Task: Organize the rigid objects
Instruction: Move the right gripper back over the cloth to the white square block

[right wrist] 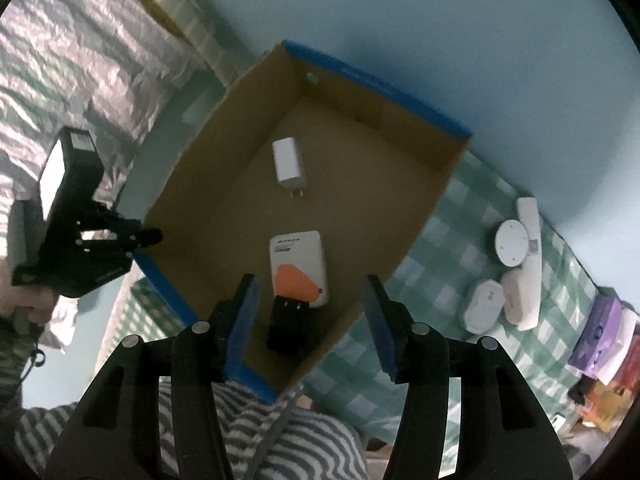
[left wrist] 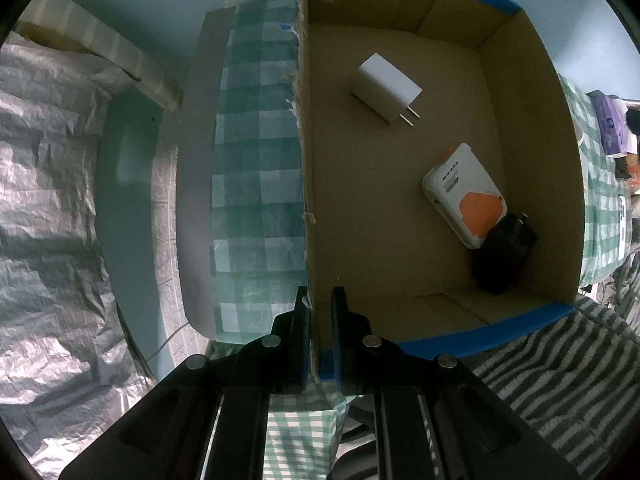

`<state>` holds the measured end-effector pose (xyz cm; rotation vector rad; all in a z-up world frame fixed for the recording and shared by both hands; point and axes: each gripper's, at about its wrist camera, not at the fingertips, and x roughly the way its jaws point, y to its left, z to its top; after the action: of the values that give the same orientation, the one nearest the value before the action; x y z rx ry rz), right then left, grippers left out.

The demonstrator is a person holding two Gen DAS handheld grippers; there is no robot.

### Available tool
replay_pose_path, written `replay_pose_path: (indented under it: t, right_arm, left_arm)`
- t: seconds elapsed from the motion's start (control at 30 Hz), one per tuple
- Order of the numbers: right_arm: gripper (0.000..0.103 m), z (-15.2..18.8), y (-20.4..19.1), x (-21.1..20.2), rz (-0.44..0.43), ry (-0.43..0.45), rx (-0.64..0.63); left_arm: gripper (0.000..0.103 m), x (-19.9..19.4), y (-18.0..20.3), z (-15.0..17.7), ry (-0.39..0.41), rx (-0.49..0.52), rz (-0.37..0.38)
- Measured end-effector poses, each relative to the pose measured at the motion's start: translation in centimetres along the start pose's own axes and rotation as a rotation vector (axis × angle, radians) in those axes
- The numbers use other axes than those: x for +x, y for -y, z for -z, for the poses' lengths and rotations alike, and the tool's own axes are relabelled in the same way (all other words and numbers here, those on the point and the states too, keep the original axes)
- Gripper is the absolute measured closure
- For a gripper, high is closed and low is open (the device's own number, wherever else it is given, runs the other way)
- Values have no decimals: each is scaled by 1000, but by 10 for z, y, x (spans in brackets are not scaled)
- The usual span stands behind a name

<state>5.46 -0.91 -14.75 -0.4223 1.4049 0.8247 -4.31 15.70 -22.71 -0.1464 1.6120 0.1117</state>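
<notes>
Where left tongs (left wrist: 320, 300) clamp the box wall (left wrist: 306, 160) — right tongs (right wrist: 312, 300) apart, empty.

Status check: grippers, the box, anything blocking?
Left gripper shut on box wall. Right gripper open, empty, above black plug. Three items boxed; nothing blocking.
</notes>
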Motion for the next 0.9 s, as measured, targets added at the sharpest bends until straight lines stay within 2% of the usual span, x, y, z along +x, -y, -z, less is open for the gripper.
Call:
replay_pose_path:
  t: [0.37, 0.9]
  right_arm:
    - [49, 8, 26, -28, 33, 43, 78]
    - [49, 45, 97, -15, 70, -6, 276]
  left_arm:
    - [94, 0, -1, -3, -5, -1, -1]
    - [93, 0, -3, -3, -4, -9, 1]
